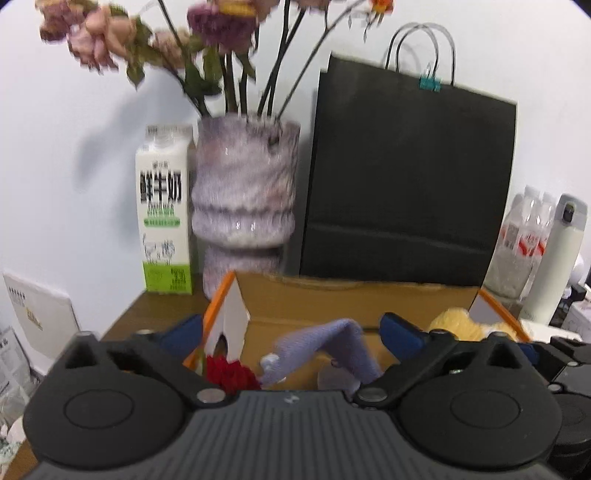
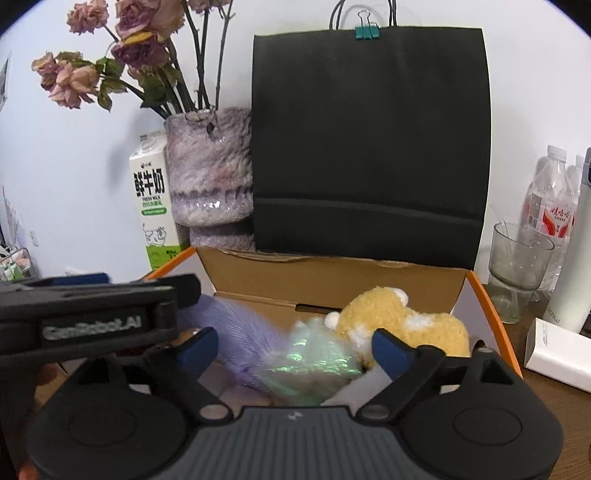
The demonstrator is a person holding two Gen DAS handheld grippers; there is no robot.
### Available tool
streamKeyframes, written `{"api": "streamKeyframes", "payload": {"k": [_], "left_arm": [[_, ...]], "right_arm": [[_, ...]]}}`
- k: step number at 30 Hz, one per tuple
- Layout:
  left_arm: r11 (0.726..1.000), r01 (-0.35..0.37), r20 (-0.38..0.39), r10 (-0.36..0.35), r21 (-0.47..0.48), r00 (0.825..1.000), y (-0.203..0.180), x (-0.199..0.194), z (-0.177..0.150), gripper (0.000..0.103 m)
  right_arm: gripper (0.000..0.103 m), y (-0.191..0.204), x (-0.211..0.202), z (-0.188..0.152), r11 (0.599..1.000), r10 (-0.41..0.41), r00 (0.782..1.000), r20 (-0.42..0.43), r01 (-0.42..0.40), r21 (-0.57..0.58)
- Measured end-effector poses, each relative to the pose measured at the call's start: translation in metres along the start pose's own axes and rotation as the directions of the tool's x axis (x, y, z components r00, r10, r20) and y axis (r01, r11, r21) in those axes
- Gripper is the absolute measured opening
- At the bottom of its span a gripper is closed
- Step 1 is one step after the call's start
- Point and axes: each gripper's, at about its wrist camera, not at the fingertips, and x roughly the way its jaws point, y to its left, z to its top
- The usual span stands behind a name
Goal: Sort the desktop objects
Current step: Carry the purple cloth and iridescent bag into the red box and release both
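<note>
Box (image 2: 332, 280) holds a yellow plush (image 2: 391, 325), purple cloth (image 1: 343, 343) and shiny wrap (image 2: 314, 362); left gripper (image 1: 291, 332) and right gripper (image 2: 291, 350) both gape wide.

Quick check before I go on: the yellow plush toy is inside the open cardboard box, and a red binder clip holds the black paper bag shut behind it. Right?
Nearly. The yellow plush toy does lie in the open cardboard box, but the binder clip on the black paper bag is teal, not red, as the right wrist view shows.

Bright even light, fisheye-warped edges, left view motion-blurred.
</note>
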Motion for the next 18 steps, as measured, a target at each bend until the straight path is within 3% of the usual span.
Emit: {"api": "streamKeyframes", "payload": {"k": [1,9,18], "left_arm": [[1.000,0.000,0.007,0.000,0.001,1.000,0.000,-0.002,0.001,0.103],[0.999,0.007,-0.023,-0.008,-0.050,1.000,0.006,0.004,0.002,0.103],[0.996,0.003,0.027,0.000,-0.094,1.000,0.014,-0.024,0.005,0.103]], "right_arm": [[0.103,0.000,-0.001,0.001,1.000,0.001,1.000,0.001,-0.001,-0.001],[0.103,0.001,-0.003,0.001,1.000,-0.019,1.000,-0.002,0.019,-0.014],[0.103,0.000,-0.028,-0.002,1.000,-0.012,1.000,0.026,0.012,-0.003]]}}
